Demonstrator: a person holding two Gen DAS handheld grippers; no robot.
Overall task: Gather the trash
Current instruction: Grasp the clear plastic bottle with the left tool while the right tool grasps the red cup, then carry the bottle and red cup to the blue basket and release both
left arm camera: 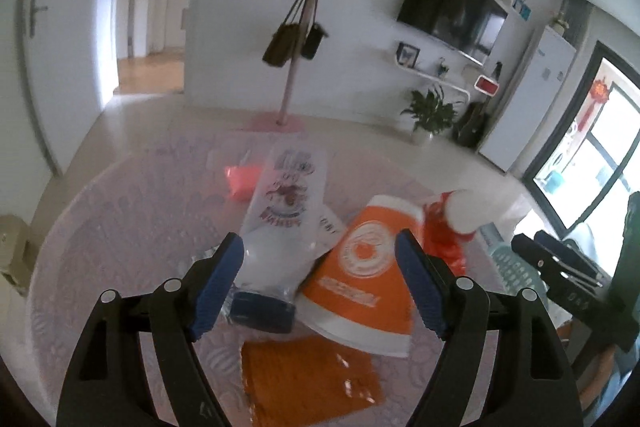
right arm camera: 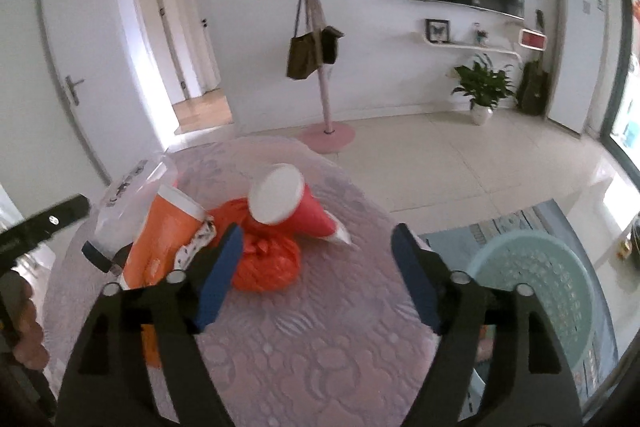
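Observation:
Trash lies on a round table with a pale purple cloth (left arm camera: pixel 120 227) (right arm camera: pixel 320 347). My left gripper (left arm camera: pixel 320 287) hangs open above a clear printed plastic bag (left arm camera: pixel 284 211) and an orange paper cup (left arm camera: pixel 360 275) lying on its side; an orange foil wrapper (left arm camera: pixel 308 379) lies below it. My right gripper (right arm camera: pixel 316 275) is open too, nothing between its pads, over bare cloth just right of a knotted red plastic bag (right arm camera: pixel 268 263). A red paper cup (right arm camera: pixel 288 203) lies tipped on that bag. The orange cup (right arm camera: pixel 160 239) shows at left.
A pale green perforated basket (right arm camera: pixel 532 291) (left arm camera: pixel 516 271) sits low at the table's right. A small pink packet (left arm camera: pixel 240 179) lies far on the table. A pink coat stand (right arm camera: pixel 324 123) with bags, a potted plant (right arm camera: pixel 480 91) and a wall television stand behind.

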